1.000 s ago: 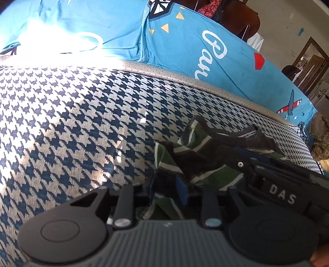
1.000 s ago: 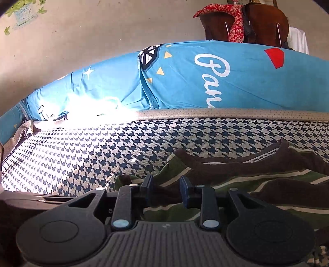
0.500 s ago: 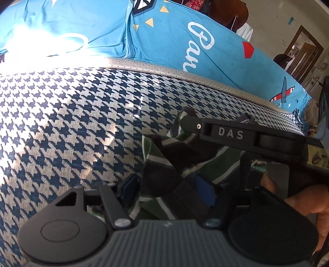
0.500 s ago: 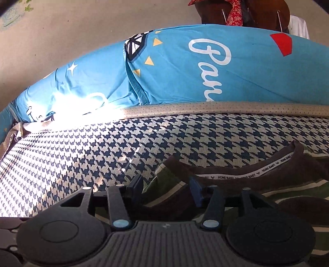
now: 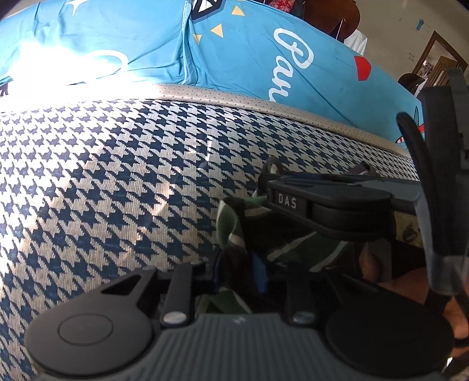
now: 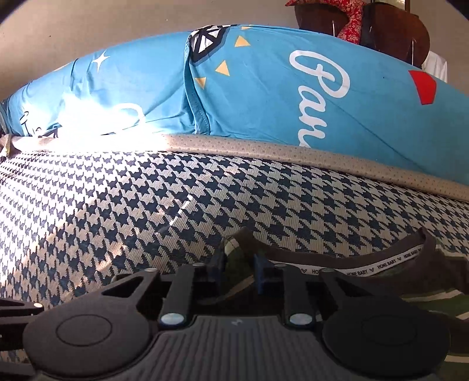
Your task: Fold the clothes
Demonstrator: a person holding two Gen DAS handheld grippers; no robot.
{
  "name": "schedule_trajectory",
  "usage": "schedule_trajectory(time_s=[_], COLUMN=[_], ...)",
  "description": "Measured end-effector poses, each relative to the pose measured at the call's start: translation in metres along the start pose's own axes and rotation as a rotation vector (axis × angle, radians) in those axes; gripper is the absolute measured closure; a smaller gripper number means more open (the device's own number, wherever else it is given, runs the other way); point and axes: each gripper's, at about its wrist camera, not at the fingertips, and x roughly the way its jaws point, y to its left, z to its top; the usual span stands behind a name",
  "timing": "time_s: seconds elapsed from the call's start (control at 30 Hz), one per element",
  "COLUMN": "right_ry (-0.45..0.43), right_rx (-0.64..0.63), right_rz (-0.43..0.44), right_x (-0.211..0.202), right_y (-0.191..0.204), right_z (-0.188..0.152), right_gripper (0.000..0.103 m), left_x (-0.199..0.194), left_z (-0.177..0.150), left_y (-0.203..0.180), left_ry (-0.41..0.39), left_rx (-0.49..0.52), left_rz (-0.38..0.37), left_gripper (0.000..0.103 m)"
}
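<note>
Green-and-brown striped fabric, a small shirt (image 6: 390, 281), lies on the houndstooth cover (image 5: 117, 187) in navy and cream, at the near edge of that cover and close under both cameras. In the right wrist view the shirt's brown neckband, lined with a white printed tape, curves across the cover to the right of the right gripper (image 6: 240, 271), and a folded corner of the shirt sits between the blue pads (image 6: 259, 274), which are drawn close against the cloth, pinching it. In the left wrist view the left gripper (image 5: 241, 272) likewise has its two fingers nearly together with a bunched, raised fold of the shirt (image 5: 293, 249) clamped between them. Just beyond that fold and to its right, the black body of the other gripper (image 5: 331, 202), marked DAS, crosses over the shirt, and a hand (image 5: 410, 281) shows beneath it at the right edge. Behind the houndstooth cover runs a beige dotted border (image 6: 293, 152), and past that lies a bright blue sheet (image 6: 263, 88) with white script, yellow triangles and a red patch. Strong sunlight washes out the sheet's left part. Farther back than the sheet, a red patterned cloth (image 6: 351, 17) hangs over dark wooden furniture (image 6: 395, 29).
</note>
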Motion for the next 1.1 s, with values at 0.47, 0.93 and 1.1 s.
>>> schedule_trajectory(time_s=[0.47,0.93,1.1], right_ry=[-0.271,-0.431,-0.428], right_rx=[0.18,0.298,0.295], right_rz=[0.024,0.037,0.054], right_x=[-0.036,-0.029,-0.013], right_y=[-0.013,-0.021,-0.015], right_z=[0.039,0.073,0.077], right_gripper=[0.095,0.095,0.09], left_x=[-0.007,0.0,0.005], left_z=[0.033,0.076,0.089], left_y=[0.001,0.008,0.013], left_ry=[-0.118,-0.249,-0.29], left_rx=[0.021,0.062,0.072], left_rz=[0.115,0.31,0.407], left_gripper=[0.091,0.091,0.091])
